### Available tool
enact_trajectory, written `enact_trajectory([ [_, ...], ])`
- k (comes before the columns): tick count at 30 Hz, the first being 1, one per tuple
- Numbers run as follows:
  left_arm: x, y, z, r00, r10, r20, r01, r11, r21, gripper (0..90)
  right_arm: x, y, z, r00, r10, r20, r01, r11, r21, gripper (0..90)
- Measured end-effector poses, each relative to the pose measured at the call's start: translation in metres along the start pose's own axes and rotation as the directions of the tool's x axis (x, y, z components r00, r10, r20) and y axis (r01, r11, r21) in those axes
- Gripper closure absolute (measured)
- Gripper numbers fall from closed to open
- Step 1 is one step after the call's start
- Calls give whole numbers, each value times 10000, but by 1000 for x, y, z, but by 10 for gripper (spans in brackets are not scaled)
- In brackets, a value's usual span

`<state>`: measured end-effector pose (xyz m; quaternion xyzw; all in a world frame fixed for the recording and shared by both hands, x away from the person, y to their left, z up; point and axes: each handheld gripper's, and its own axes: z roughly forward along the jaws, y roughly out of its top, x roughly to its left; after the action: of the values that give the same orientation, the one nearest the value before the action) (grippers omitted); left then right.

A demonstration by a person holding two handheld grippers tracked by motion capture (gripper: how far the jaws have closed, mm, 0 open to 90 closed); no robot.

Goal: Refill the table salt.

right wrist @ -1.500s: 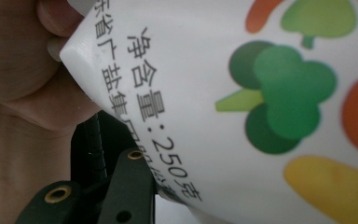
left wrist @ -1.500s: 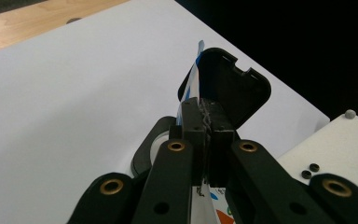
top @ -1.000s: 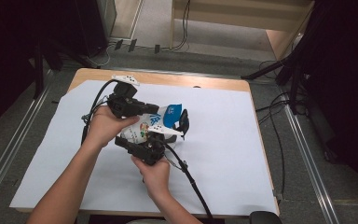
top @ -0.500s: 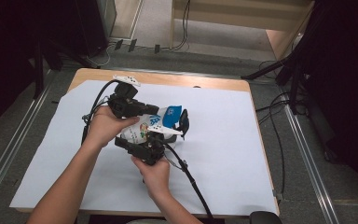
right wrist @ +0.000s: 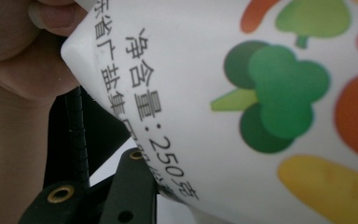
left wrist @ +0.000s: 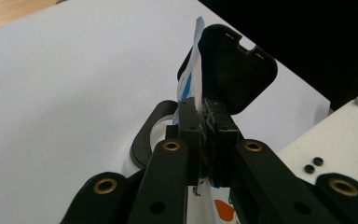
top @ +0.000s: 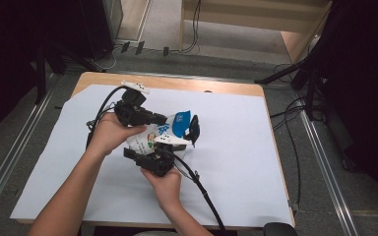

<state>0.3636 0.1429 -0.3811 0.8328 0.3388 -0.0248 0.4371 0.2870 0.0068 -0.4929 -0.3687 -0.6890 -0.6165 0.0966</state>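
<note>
The left gripper (left wrist: 204, 122) was clamped on the printed pouch's (top: 153, 135) top edge, held above the white sheet (top: 236, 147). The right gripper (top: 153, 156) gripped its lower part; the pouch looked unopened.

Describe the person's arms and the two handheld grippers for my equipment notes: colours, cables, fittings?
Both forearms are bare, with no sleeves or gloves in view. The left gripper and right gripper are black, blocky units, each topped by a white plate. A thick black cable trails from the right one toward the table's near edge. In the left gripper view its black fingers carry brass-coloured rivets and small screw holes.
</note>
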Motion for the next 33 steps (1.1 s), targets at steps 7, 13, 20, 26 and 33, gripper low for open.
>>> enact_trajectory([
  [7, 3, -2, 2, 10000, 70, 8, -71, 9994, 339, 879, 0, -2, 1, 9985, -498, 243, 489, 9982, 360, 710],
  [13, 3, -5, -2, 9999, 157, 33, -158, 9992, 376, 896, -2, -6, 2, 9982, -539, 268, 526, 9974, 485, 707],
  [20, 4, -12, -12, 9997, 128, 223, -132, 9998, 174, 898, -3, -11, 2, 9935, -966, 598, 926, 9935, 667, 693],
  [26, 5, -17, -22, 9992, 179, 346, -179, 9998, -2, 898, -3, -13, -1, 9902, -1149, 799, 1092, 9914, 721, 681],
  [33, 7, -21, -33, 9986, 144, 512, -130, 9995, -271, 898, -3, -14, -6, 9791, -1664, 1168, 1572, 9840, 839, 662],
])
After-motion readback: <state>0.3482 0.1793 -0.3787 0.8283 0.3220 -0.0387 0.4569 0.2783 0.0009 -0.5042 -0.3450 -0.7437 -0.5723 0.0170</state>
